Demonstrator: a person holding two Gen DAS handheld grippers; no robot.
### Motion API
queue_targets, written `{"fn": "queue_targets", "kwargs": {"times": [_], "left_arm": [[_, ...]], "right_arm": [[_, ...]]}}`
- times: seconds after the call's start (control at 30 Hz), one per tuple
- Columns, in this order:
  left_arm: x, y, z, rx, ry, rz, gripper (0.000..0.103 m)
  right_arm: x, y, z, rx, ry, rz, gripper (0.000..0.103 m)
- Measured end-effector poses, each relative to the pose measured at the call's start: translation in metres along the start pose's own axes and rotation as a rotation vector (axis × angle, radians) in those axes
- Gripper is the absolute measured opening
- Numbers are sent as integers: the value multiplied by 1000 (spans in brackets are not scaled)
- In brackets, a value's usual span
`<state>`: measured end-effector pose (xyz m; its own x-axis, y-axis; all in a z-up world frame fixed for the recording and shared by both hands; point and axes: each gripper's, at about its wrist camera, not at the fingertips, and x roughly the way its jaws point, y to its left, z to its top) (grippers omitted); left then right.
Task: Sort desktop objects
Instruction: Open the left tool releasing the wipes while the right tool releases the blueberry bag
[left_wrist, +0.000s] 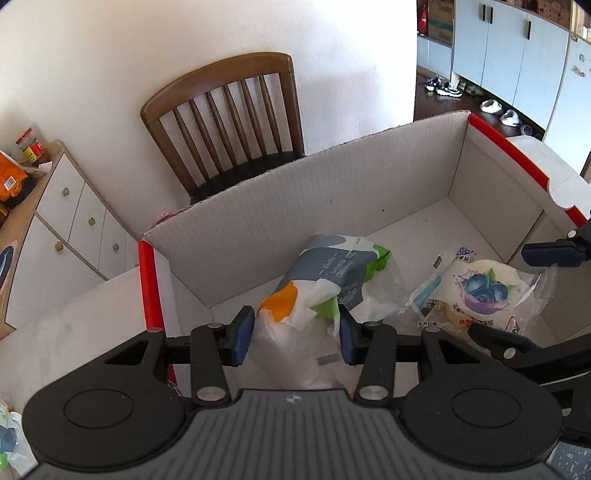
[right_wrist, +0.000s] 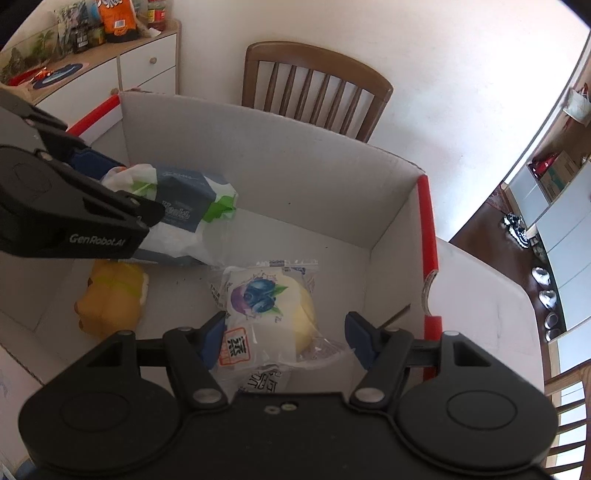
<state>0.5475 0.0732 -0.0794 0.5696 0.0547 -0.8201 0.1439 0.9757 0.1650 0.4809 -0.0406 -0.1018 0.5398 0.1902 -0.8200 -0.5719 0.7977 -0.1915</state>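
Observation:
A white cardboard box (left_wrist: 295, 192) with red edges stands on the table. My left gripper (left_wrist: 297, 338) is over the box, its blue pads against the sides of a tissue pack (left_wrist: 325, 280) in white, grey, green and orange wrap. The pack (right_wrist: 184, 210) tilts down into the box. A blueberry bread packet (left_wrist: 480, 291) lies on the box floor to its right. My right gripper (right_wrist: 286, 343) is open around that packet (right_wrist: 266, 299); its pads stand apart from it. A yellow soft toy (right_wrist: 110, 299) lies at the box's left.
A wooden chair (left_wrist: 229, 122) stands behind the box against the wall. A white drawer cabinet (left_wrist: 66, 221) with snacks on top is at the left. The white table top (right_wrist: 480, 295) shows right of the box.

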Motion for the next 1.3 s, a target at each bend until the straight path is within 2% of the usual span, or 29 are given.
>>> {"fn": "queue_targets", "kwargs": {"times": [0.13,0.27,0.3,0.9,1.3], "left_arm": [[-1,1,-1,-13,-3,0,49],[-5,1,-1,-18,-15,6,66],[-6,0,-2,-8,-19,14,66],[-60,5,-6,-41,-79,-15,67],[-120,3,-33,-59,-126,-26,67]], "right_arm": [[1,-1,2,6,5,8,68],[2,-2,4,4,10,16,68],[3,-2,4,3,11,19,68],[-45,-3,3,-38,-81,35,71],[-91,-3,-11,-14,-121,75,72]]}}
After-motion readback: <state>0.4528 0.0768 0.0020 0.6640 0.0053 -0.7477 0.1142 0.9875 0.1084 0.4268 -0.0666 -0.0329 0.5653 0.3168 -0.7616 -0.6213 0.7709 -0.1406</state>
